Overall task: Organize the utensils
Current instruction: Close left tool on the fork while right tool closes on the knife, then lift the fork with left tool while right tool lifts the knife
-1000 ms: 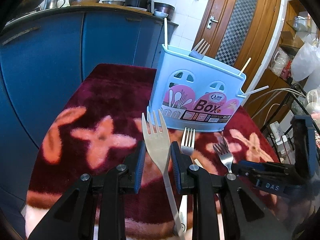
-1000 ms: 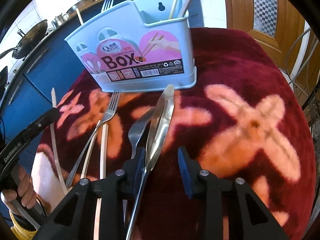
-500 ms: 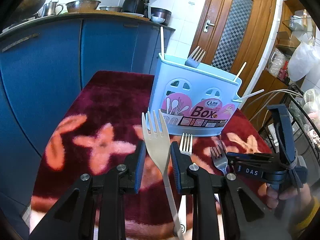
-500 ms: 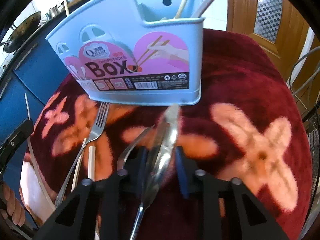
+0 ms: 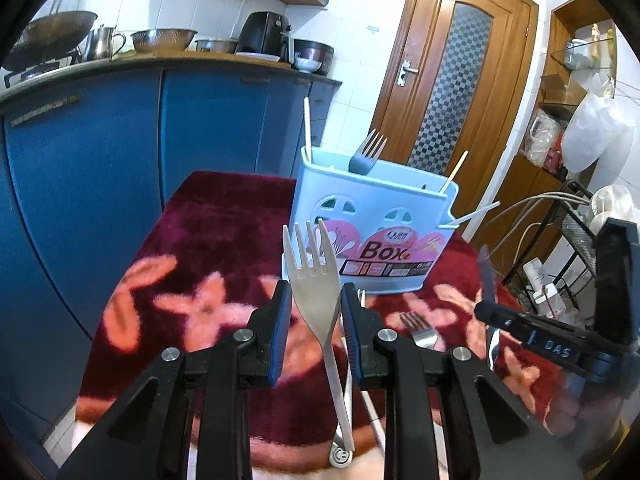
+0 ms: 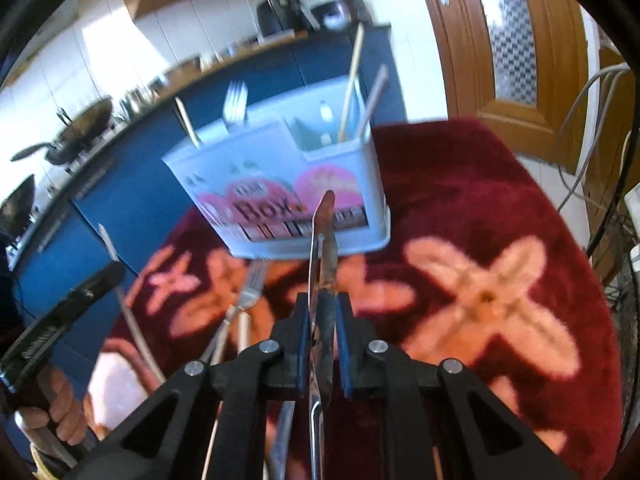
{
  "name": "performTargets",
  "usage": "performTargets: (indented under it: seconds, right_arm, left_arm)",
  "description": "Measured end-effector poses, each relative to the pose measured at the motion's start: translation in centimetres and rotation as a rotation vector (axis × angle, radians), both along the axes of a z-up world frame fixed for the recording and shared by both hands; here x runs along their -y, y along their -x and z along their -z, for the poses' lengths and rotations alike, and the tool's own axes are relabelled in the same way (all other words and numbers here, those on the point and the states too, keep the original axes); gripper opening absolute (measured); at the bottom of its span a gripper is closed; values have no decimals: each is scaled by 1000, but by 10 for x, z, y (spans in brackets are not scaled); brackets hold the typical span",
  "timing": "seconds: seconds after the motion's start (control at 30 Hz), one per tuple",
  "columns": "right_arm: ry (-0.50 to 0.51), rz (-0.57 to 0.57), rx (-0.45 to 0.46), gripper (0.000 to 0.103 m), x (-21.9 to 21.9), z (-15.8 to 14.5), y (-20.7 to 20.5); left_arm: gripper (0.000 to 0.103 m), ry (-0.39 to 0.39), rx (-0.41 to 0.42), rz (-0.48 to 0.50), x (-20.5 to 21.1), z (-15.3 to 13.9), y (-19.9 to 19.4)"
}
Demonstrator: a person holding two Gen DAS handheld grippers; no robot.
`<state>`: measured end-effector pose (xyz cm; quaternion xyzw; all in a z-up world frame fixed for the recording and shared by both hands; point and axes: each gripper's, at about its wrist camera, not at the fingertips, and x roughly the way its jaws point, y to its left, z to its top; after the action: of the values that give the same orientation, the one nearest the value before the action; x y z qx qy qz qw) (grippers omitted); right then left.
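My left gripper [image 5: 314, 314] is shut on a steel fork [image 5: 312, 280], tines up, held above the table in front of the light blue utensil box [image 5: 372, 236]. My right gripper [image 6: 322, 320] is shut on a table knife [image 6: 322, 256], blade up and lifted off the cloth; it shows at the right of the left wrist view [image 5: 486, 276]. The box [image 6: 280, 184] holds a fork [image 5: 368, 152] and several chopsticks [image 6: 352, 76]. Another fork [image 6: 250, 288] and chopsticks [image 6: 242, 332] lie on the cloth.
The table has a dark red cloth with pink flowers [image 6: 492, 292]. Blue cabinets [image 5: 120, 160] with pots stand behind and left. A wooden door [image 5: 452, 80] and a wire rack [image 5: 580, 232] are at the right. A fork [image 5: 420, 328] lies near the right gripper.
My right gripper has closed on the knife and lifted it off the cloth, tilting the blade upright. My left gripper has risen a little with the fork.
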<state>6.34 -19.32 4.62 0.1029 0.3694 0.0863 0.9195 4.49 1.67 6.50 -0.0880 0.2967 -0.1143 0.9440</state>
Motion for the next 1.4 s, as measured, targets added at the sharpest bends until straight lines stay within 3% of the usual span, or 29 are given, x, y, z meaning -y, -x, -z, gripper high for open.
performTargets:
  seconds: [0.2, 0.47, 0.5, 0.7, 0.87, 1.0, 1.07, 1.2, 1.4]
  right_arm:
    - [-35, -6, 95, 8, -2, -24, 13]
    - [-59, -9, 178, 8, -5, -47, 19]
    - [-61, -12, 187, 8, -6, -50, 18]
    - [-50, -3, 236, 8, -6, -66, 14]
    - [-55, -9, 251, 8, -6, -71, 14]
    - [-57, -16, 243, 8, -6, -69, 14]
    - [-61, -18, 237, 8, -5, -67, 14]
    - [-64, -21, 228, 8, -3, -63, 14]
    - [-65, -18, 216, 8, 0, -60, 12]
  left_arm:
    - [25, -1, 39, 1, 2, -11, 8]
    - [23, 10, 83, -2, -2, -26, 14]
    - [0, 11, 86, 1, -2, -27, 14]
    - [0, 34, 67, 14, -3, -37, 2]
    - [0, 24, 16, 12, -4, -31, -8]
    - [0, 29, -71, -7, -13, -15, -26]
    - [3, 21, -108, -19, -17, -8, -35]
    - [21, 23, -185, -46, -28, 11, -58]
    - [23, 59, -295, -54, -38, 40, -88]
